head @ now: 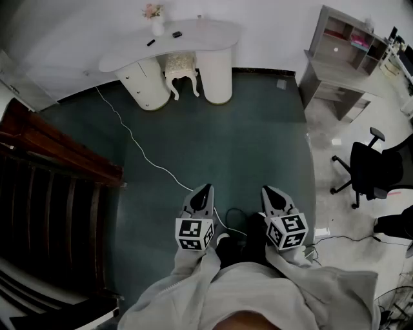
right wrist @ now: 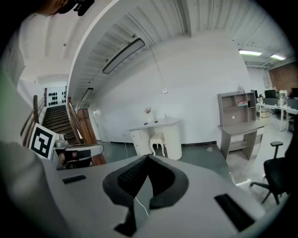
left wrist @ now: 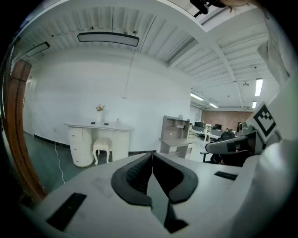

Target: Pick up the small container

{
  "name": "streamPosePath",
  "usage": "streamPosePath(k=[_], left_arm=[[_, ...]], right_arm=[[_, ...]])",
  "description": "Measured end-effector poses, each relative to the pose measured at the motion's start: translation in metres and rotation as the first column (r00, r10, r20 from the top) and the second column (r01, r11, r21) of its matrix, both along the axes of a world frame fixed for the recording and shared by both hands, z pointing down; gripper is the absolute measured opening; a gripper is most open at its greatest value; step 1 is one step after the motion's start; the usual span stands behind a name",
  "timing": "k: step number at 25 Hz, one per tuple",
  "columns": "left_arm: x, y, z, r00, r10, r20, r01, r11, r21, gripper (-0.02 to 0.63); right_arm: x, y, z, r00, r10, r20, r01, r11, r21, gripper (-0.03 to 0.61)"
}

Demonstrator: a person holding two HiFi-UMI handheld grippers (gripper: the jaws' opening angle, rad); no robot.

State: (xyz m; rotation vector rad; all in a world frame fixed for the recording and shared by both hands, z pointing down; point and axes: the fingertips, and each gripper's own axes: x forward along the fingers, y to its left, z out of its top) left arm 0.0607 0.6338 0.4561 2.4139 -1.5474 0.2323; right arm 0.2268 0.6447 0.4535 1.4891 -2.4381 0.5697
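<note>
A white curved dressing table (head: 193, 35) stands far ahead against the wall. On its top are a vase of pink flowers (head: 157, 19), two small dark items and a small pale container (head: 199, 17), too small to make out. The container also shows in the left gripper view (left wrist: 118, 122) and the right gripper view (right wrist: 165, 118). My left gripper (head: 205, 188) and right gripper (head: 266, 190) are held close to my body, side by side, pointing forward. Both are far from the table. The left gripper (left wrist: 151, 154) and the right gripper (right wrist: 148, 157) are each shut with nothing between the pads.
A white stool (head: 181, 67) sits under the table. A white cable (head: 139, 149) trails across the green floor towards my feet. Dark wooden stair rails (head: 58, 167) stand at the left. A grey shelf desk (head: 342, 58) and a black office chair (head: 371, 169) are at the right.
</note>
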Motion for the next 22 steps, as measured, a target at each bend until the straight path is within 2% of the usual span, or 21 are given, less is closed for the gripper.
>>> streamPosePath(k=[7,13,18,22], left_arm=[[-0.012,0.039,0.005,1.000,0.025,-0.012,-0.025,1.000,0.008,0.017],[-0.031,0.061,0.001,1.000,0.024,-0.017,-0.024,0.999,0.031,0.017],[-0.040,0.076,0.000,0.999,0.026,-0.020,-0.025,0.999,0.048,0.017],[-0.046,0.077,-0.001,1.000,0.011,-0.025,-0.010,0.998,0.059,0.017]], right_arm=[[-0.021,0.037,0.006,1.000,0.005,-0.011,-0.005,1.000,0.010,0.049],[-0.042,0.058,-0.001,1.000,-0.003,0.025,0.002,0.999,0.052,0.049],[-0.049,0.072,0.002,1.000,0.011,-0.025,-0.009,0.998,0.060,0.049],[-0.055,0.071,0.002,1.000,0.005,-0.021,-0.004,0.998,0.061,0.049]])
